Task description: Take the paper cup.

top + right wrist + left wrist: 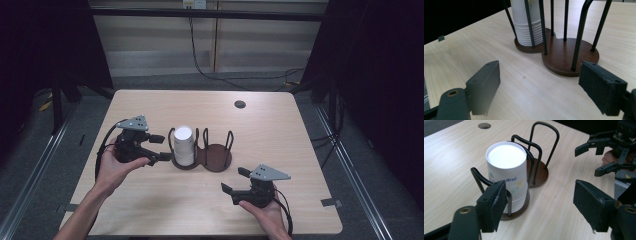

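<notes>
Left gripper (161, 147) held in the person's left hand (117, 170), at about 9 o'clock of the cup stack; jaws spread, nothing between them, tips just beside the stack but apart from it. In the left gripper view the left jaw sits in front of the stack's lower part, the right jaw over bare table. Right gripper (235, 180) held in the right hand (265, 210), near the front edge at about 5 o'clock of the holder, well apart from it; jaws spread and empty, aimed toward the holder. Stack of white paper cups (183, 145), upside down, flat bottom up, faint printed pattern on the side, rims nested at the base. It stands upright in the left-hand ring of a two-place cup holder (216, 157): dark brown round bases joined together, black wire loops rising around each. Right-hand base bare. Holder sits near the middle of a light wooden table (270, 130). Small dark round hole (240, 104) in the tabletop at about 1 o'clock of the holder.
</notes>
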The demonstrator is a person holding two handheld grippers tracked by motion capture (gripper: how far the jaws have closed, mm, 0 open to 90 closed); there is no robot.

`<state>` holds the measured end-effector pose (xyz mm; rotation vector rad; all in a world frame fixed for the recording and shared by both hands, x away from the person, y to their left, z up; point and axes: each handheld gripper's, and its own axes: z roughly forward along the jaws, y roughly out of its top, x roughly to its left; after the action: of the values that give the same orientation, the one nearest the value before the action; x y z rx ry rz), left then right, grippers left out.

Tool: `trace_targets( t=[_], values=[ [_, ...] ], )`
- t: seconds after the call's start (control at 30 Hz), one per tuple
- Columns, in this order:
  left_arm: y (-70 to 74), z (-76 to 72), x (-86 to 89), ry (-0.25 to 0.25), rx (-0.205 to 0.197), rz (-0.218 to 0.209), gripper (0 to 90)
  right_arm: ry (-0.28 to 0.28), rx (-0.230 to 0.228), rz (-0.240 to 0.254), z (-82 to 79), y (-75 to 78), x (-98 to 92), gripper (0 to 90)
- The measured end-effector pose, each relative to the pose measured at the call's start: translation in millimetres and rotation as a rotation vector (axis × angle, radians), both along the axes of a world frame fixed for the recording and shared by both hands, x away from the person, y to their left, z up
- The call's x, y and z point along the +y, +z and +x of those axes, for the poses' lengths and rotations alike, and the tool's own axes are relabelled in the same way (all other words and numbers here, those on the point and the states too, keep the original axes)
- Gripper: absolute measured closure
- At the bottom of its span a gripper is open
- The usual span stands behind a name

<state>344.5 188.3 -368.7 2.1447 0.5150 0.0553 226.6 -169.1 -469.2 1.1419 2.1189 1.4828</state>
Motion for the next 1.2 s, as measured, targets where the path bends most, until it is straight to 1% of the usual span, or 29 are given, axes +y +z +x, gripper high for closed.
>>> trace_targets(
  t=[0.03, 0.1, 0.13, 0.17, 0.2, 0.27, 0.33, 0.37, 0.4, 0.43, 0.47, 0.5, 0.53, 0.6, 0.63, 0.67, 0.7, 0.73, 0.83, 0.87, 0.9, 0.97, 1.0, 1.03, 1.07, 1.1, 1.13, 1.17, 1.2],
  values=[
    [1.5, 1.1, -2.1, -0.001, -0.006, 0.01, 27.7, 0.0, 0.0, 0.0, 0.0, 0.0, 0.0, 17.0],
    [4.1, 5.0, -6.2, -0.011, 0.004, 0.039, 29.7, 0.001, 0.003, -0.002, 0.2, -0.4, 0.2, 17.0],
    [5.7, 9.6, -8.5, -0.001, 0.002, 0.049, 30.2, 0.005, 0.004, -0.007, 0.5, -1.0, 0.5, 17.0],
    [5.7, 9.6, -8.5, -0.001, 0.002, 0.049, 30.3, 0.005, 0.004, -0.007, 0.5, -1.0, 0.5, 17.0],
    [7.4, 14.7, -9.6, 0.002, 0.007, 0.051, 30.4, 0.01, 0.004, -0.009, 0.2, -1.3, 0.7, 17.0],
    [7.8, 16.8, -10.6, 0.002, 0.006, 0.053, 30.2, 0.01, 0.008, -0.009, -0.2, -1.3, 0.9, 17.0],
    [9.7, 21.4, -14.9, 0.001, 0.014, 0.082, 30.0, 0.014, 0.009, -0.011, -0.8, -1.6, 1.2, 16.9],
    [9.7, 21.4, -14.9, 0.001, 0.014, 0.082, 31.0, 0.016, 0.009, -0.011, -0.8, -1.8, 1.2, 16.9],
    [10.2, 25.0, -18.6, 0.006, 0.013, 0.101, 32.6, 0.017, 0.009, -0.012, -0.6, -2.1, 1.2, 17.0],
    [10.2, 25.0, -18.6, 0.006, 0.013, 0.101, 32.1, 0.017, 0.009, -0.012, -0.6, -2.1, 1.2, 17.0],
    [10.0, 28.1, -20.5, 0.005, 0.017, 0.112, 32.1, 0.019, 0.008, -0.014, 0.0, -2.6, 1.4, 17.1],
    [9.4, 30.4, -22.5, 0.005, 0.034, 0.114, 30.4, 0.022, 0.013, -0.016, 0.3, -2.9, 1.6, 17.3],
    [9.3, 32.4, -24.6, 0.002, 0.033, 0.131, 32.5, 0.026, 0.014, -0.018, 0.0, -3.1, 2.1, 17.5],
    [10.6, 37.0, -27.4, -0.019, 0.025, 0.177, 31.9, 0.025, 0.015, -0.02, -0.4, -3.0, 2.2, 17.6],
    [11.3, 38.2, -29.7, -0.016, 0.023, 0.186, 31.7, 0.028, 0.014, -0.022, -0.6, -3.1, 2.3, 17.7],
    [12.0, 38.3, -33.0, -0.003, 0.027, 0.19, 31.8, 0.031, 0.015, -0.026, -0.6, -3.3, 2.3, 17.7],
    [14.1, 40.3, -34.6, -0.024, 0.016, 0.224, 31.3, 0.032, 0.016, -0.025, -0.5, -3.7, 2.3, 17.7],
    [16.9, 41.6, -39.4, -0.023, 0.012, 0.253, 31.6, 0.034, 0.019, -0.026, -0.6, -4.0, 2.5, 17.7],
    [18.0, 42.7, -44.2, -0.021, 0.022, 0.259, 32.4, 0.035, 0.02, -0.027, -1.1, -4.1, 2.9, 17.8],
    [19.2, 46.0, -47.5, -0.039, 0.022, 0.298, 32.6, 0.033, 0.022, -0.031, -1.7, -4.4, 3.1, 17.9],
    [19.2, 46.0, -47.5, -0.039, 0.022, 0.298, 32.4, 0.033, 0.022, -0.031, -1.7, -4.4, 3.1, 17.9],
    [20.0, 49.7, -49.8, -0.031, 0.031, 0.3, 32.5, 0.035, 0.022, -0.032, -1.8, -4.9, 3.3, 17.9],
    [19.7, 53.7, -52.0, -0.033, 0.043, 0.302, 32.6, 0.035, 0.022, -0.032, -1.7, -4.9, 3.3, 17.9],
    [19.7, 53.7, -52.0, -0.033, 0.043, 0.302, 32.6, 0.035, 0.022, -0.032, -1.7, -4.9, 3.3, 17.9],
    [19.3, 57.3, -54.9, -0.034, 0.047, 0.323, 32.4, 0.034, 0.021, -0.031, -1.5, -5.1, 3.2, 17.8],
    [19.3, 57.3, -54.9, -0.034, 0.047, 0.323, 32.4, 0.034, 0.021, -0.031, -1.5, -5.1, 3.2, 17.8],
    [19.5, 59.2, -56.4, -0.039, 0.053, 0.338, 32.4, 0.033, 0.027, -0.031, -1.4, -5.1, 3.2, 17.9],
    [19.7, 60.2, -58.5, -0.028, 0.05, 0.348, 32.6, 0.034, 0.03, -0.031, -1.3, -5.2, 3.1, 17.9],
    [21.1, 61.6, -59.9, -0.038, 0.044, 0.367, 31.7, 0.038, 0.032, -0.032, -1.1, -5.6, 2.9, 17.9]
  ],
)
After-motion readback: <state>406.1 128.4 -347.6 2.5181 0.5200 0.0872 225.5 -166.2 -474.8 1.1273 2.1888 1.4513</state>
